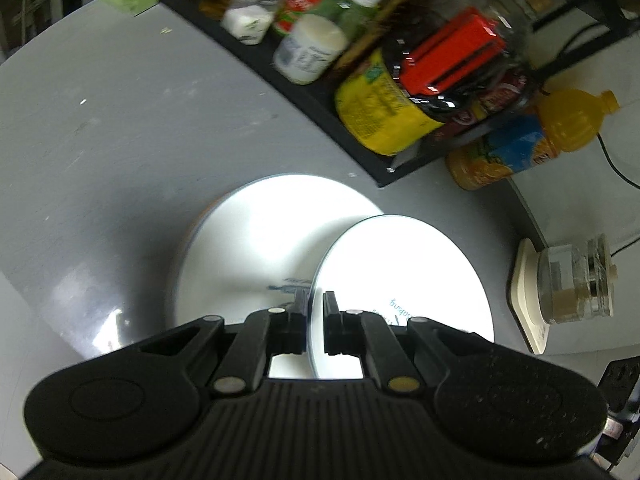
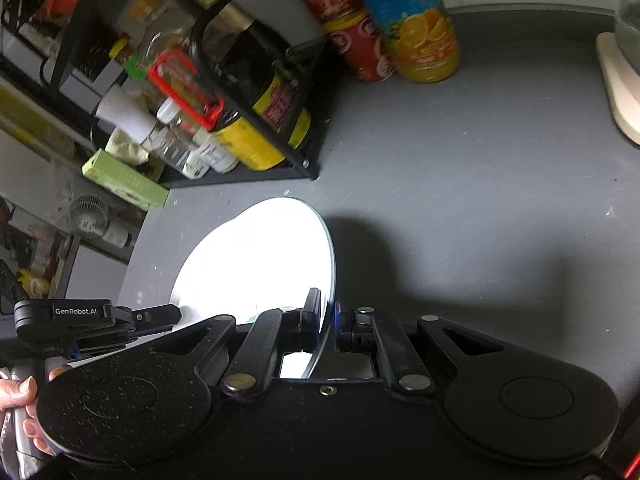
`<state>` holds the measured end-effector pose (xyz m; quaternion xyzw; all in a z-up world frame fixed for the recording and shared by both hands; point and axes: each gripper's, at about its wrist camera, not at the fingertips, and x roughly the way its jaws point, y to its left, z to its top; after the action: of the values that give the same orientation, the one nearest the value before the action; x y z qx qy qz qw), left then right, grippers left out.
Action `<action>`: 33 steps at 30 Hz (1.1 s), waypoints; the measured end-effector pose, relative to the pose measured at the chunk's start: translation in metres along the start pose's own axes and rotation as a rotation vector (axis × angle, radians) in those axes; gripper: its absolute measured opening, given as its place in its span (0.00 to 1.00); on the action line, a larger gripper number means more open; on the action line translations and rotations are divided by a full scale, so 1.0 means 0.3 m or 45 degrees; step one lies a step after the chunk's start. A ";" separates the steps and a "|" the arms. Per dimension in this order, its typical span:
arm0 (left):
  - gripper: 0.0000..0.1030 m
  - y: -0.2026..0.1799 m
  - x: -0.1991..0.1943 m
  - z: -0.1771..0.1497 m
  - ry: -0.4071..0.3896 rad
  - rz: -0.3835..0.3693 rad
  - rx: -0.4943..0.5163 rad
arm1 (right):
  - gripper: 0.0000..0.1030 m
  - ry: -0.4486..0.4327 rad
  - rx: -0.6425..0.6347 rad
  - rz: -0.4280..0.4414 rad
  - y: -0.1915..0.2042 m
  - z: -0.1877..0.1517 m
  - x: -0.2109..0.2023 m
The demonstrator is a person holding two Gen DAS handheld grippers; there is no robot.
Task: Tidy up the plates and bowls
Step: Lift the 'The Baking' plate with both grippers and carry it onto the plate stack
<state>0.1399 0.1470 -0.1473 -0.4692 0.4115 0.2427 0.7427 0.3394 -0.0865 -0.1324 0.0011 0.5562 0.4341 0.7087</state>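
Left gripper (image 1: pixel 316 312): jaws pinching the near rim of a small white plate (image 1: pixel 404 280), held above a larger white plate (image 1: pixel 260 248) on the grey worktop (image 1: pixel 100 140). Right gripper (image 2: pixel 330 324): jaws pinching the rim of a white plate (image 2: pixel 260 256), glare-washed, possibly that same small one. Black rack (image 1: pixel 304 96) of bottles behind; orange juice bottle (image 1: pixel 532 140) beside it.

Both views are dim, with heavy fisheye bending at the edges. The white plates (image 1: pixel 272 240) blow out into glare, losing surface detail. The bottles on the rack (image 1: pixel 320 32) are smeared by motion blur. A broad soft shadow falls across the grey bench (image 2: pixel 460 264) in the right view.
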 end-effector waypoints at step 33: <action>0.09 0.050 0.085 -0.028 0.069 0.162 0.073 | 0.24 0.042 -0.126 -0.113 0.051 -0.003 0.092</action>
<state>0.1393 0.1454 -0.1781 -0.4271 0.4673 0.2644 0.7275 0.3295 -0.0604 -0.1469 -0.0657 0.5453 0.4290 0.7171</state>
